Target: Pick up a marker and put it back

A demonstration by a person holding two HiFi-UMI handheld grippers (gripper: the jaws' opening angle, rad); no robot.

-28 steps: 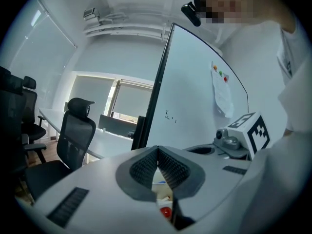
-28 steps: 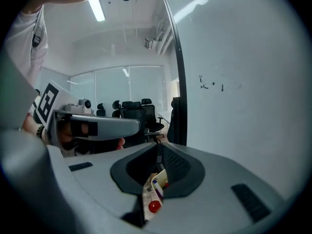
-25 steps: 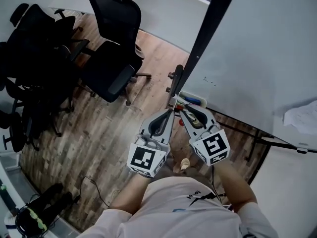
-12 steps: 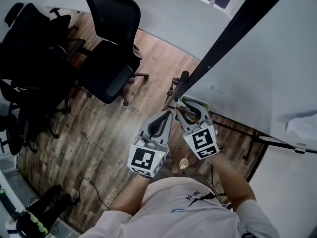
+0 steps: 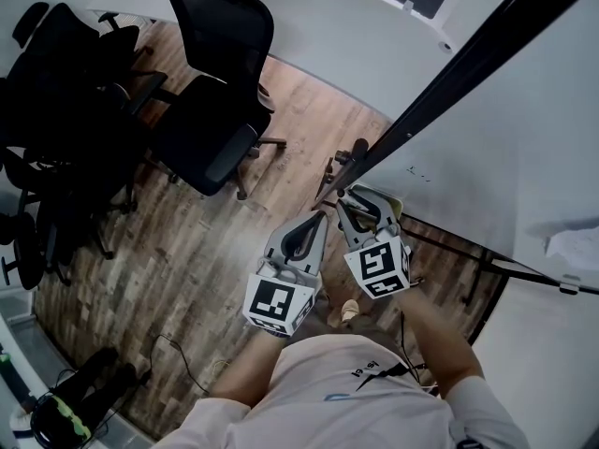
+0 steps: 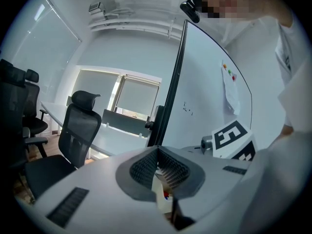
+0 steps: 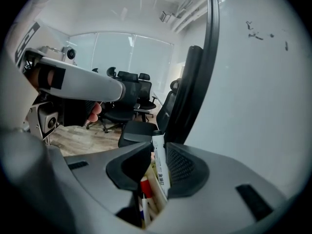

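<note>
A white marker with a black cap (image 7: 160,162) stands between the pads of my right gripper (image 7: 157,151), which is shut on it. Below the jaws lie other markers in the tray, one with a red cap (image 7: 146,187). In the head view the right gripper (image 5: 344,200) points at the lower left corner of the whiteboard (image 5: 496,129), hiding the tray. My left gripper (image 5: 321,216) hangs just left of it, shut with nothing held; its pads meet in the left gripper view (image 6: 157,153).
Black office chairs (image 5: 211,124) stand on the wooden floor (image 5: 187,251) to the left. A long white table (image 5: 309,17) runs along the back. The whiteboard's dark frame (image 5: 440,92) slants up to the right. A paper sheet (image 5: 573,243) hangs on the board.
My right gripper has shifted a little left and up over the marker tray, which showed beside it a second ago. The left gripper has barely moved.
</note>
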